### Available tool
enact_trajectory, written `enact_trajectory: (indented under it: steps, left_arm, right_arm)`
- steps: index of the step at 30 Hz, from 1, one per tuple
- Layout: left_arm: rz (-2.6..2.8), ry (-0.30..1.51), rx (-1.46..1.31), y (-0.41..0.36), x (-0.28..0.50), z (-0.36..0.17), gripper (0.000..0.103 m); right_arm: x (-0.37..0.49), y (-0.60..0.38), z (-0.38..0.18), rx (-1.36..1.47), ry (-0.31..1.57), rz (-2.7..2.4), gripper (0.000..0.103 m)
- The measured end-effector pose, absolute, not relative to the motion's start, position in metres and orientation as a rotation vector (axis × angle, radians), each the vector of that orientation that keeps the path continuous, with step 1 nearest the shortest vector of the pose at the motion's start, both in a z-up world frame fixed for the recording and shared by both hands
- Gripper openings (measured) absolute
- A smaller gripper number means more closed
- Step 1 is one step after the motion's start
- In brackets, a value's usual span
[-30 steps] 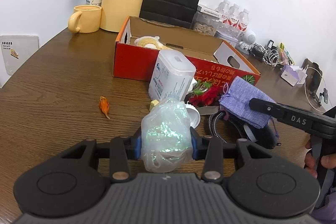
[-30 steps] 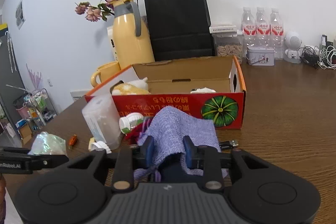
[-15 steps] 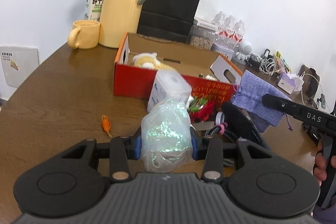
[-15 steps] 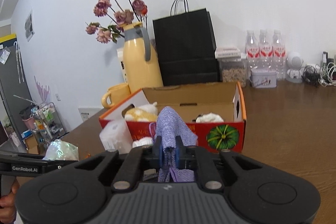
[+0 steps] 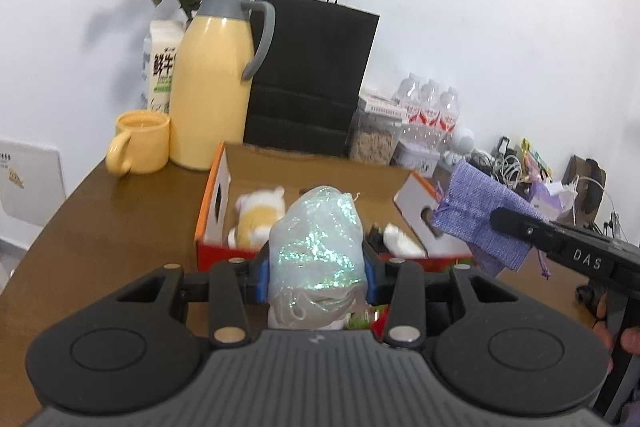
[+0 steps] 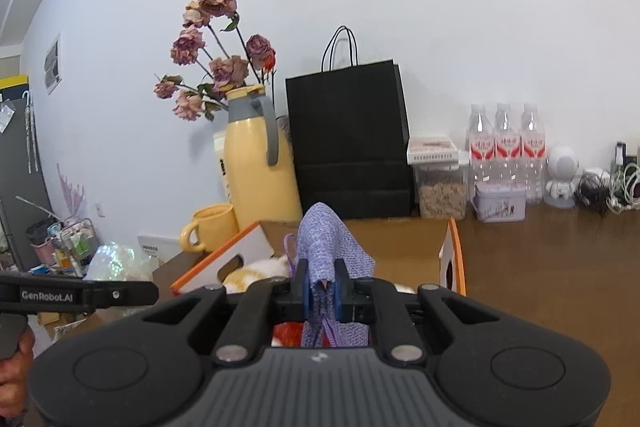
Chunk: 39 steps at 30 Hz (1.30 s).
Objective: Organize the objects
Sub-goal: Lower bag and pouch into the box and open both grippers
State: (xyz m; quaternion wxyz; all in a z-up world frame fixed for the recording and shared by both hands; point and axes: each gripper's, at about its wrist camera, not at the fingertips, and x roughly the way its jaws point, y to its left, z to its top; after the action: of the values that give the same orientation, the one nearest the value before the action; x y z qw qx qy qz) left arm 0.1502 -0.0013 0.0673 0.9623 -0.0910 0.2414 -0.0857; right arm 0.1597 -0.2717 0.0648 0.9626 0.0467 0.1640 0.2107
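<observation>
Both clamped hand-held grippers' loads, shimmery bag and purple pouch, now higher, before box.

The bench at lower left is brown wood with a visible grain and a soft sheen. The box at centre is plain matt cardboard inside, with printed red and orange outer faces. The bag in the lower middle is thin, crinkled, see-through plastic that glitters green. The pouch at right is rough, knitted purple cloth. The jug at upper left is smooth, glossy yellow, its handle matt grey. The paper bag behind it is matt black. The left tongs are matt black plastic.
</observation>
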Motion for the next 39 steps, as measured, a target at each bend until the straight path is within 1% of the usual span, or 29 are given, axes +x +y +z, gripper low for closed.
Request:
enact_trajectory:
  steps: [7,18,25,26,28,29,30,31,32,33,34,37,39]
  left_arm:
    - [-0.175,0.492,-0.199,-0.005,0.208,0.072,0.042]
    - [-0.174,0.526,-0.229,-0.010,0.290,0.058,0.042]
    - [-0.171,0.590,-0.223,-0.010,0.319,0.038,0.042]
    - [-0.169,0.596,-0.215,-0.011,0.321,0.036,0.046]
    - [-0.156,0.605,-0.204,-0.011,0.322,0.035,0.049]
    - [-0.151,0.605,-0.200,-0.011,0.322,0.034,0.057]
    - [-0.150,0.605,-0.199,-0.011,0.321,0.034,0.062]
    - [-0.147,0.602,-0.200,-0.011,0.320,0.035,0.077]
    - [-0.144,0.597,-0.196,-0.011,0.320,0.035,0.091]
    - [-0.140,0.593,-0.185,-0.013,0.319,0.036,0.097]
    - [-0.134,0.587,-0.174,-0.014,0.318,0.036,0.103]
    - [-0.119,0.578,-0.149,-0.019,0.316,0.037,0.103]
    - [-0.125,0.570,-0.150,-0.019,0.314,0.039,0.103]
  right_arm:
    - [0.207,-0.255,0.067,0.070,0.325,0.402,0.010]
    - [0.290,-0.224,0.041,-0.024,0.387,0.383,0.010]
    - [0.315,-0.223,0.019,-0.034,0.454,0.364,0.012]
    - [0.317,-0.222,0.016,-0.041,0.471,0.361,0.015]
    - [0.319,-0.221,0.012,-0.057,0.491,0.338,0.022]
    - [0.320,-0.220,0.011,-0.069,0.503,0.326,0.038]
    - [0.320,-0.220,0.010,-0.071,0.505,0.315,0.062]
    - [0.318,-0.221,0.010,-0.071,0.501,0.301,0.077]
    - [0.317,-0.220,0.009,-0.077,0.496,0.285,0.095]
    - [0.314,-0.219,0.009,-0.089,0.487,0.271,0.099]
    - [0.313,-0.218,0.009,-0.098,0.482,0.263,0.099]
    - [0.312,-0.218,0.009,-0.100,0.490,0.261,0.103]
    - [0.312,-0.219,0.010,-0.096,0.492,0.261,0.103]
